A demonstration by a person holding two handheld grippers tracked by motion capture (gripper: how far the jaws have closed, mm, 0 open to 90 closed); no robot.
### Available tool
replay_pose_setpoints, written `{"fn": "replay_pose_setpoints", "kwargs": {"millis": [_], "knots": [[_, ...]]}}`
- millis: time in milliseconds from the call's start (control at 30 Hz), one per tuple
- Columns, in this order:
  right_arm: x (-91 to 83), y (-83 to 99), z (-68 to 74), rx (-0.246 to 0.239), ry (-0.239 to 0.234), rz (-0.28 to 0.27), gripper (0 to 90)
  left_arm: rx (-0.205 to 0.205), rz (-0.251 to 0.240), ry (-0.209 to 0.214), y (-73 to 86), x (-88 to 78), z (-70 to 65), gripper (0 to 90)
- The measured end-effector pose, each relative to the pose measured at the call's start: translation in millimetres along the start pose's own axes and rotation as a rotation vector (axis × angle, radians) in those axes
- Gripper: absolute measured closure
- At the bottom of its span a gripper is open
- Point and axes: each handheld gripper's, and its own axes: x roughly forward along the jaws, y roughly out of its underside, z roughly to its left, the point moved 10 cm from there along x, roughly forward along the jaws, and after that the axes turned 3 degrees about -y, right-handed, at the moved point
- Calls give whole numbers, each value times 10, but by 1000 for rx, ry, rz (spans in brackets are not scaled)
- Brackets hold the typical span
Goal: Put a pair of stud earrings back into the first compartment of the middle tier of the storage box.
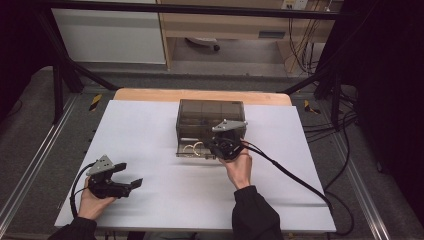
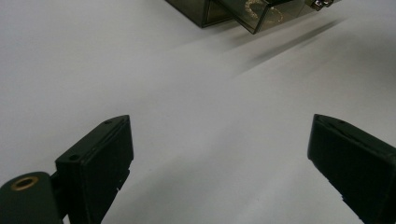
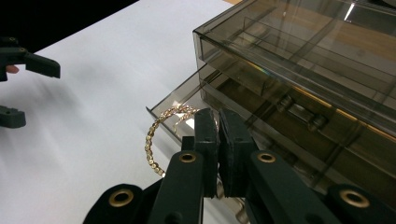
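Pushing with closed jaws, the right gripper (image 3: pixel 218 123) could trap the bracelet (image 3: pixel 156 135) at nine o'clock against the drawer (image 3: pixel 177 100); the left gripper (image 1: pixel 127 175) idles wide.

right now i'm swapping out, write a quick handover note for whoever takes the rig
Left gripper: open, holding nothing, resting low over the white sheet at the near left.
Right gripper: fingers shut, at the front of the smoked drawer box, over the pulled-out bottom drawer. Whether it pinches anything is unclear.
Gold bracelet: lying in that open drawer, close by the right fingers.
Done: drawer open, bracelet inside.
Left, probably: back the right gripper away and push the drawer shut.
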Motion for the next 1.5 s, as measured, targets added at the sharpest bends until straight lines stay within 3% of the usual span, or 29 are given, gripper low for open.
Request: {"fn": "replay_pose_setpoints", "kwargs": {"millis": [567, 1000, 1300, 1500], "knots": [[384, -36, -71, 32, 26, 6, 871, 2, 3, 1, 5, 6, 1, 70], [654, 82, -115, 38, 33, 34, 869, 3, 3, 1, 5, 6, 2, 71], [743, 152, -117, 35, 26, 49, 859, 2, 2, -1, 4, 4, 7, 70], [664, 104, -96, 14, 31, 22, 775, 3, 1, -1, 4, 2, 8, 71]]}}
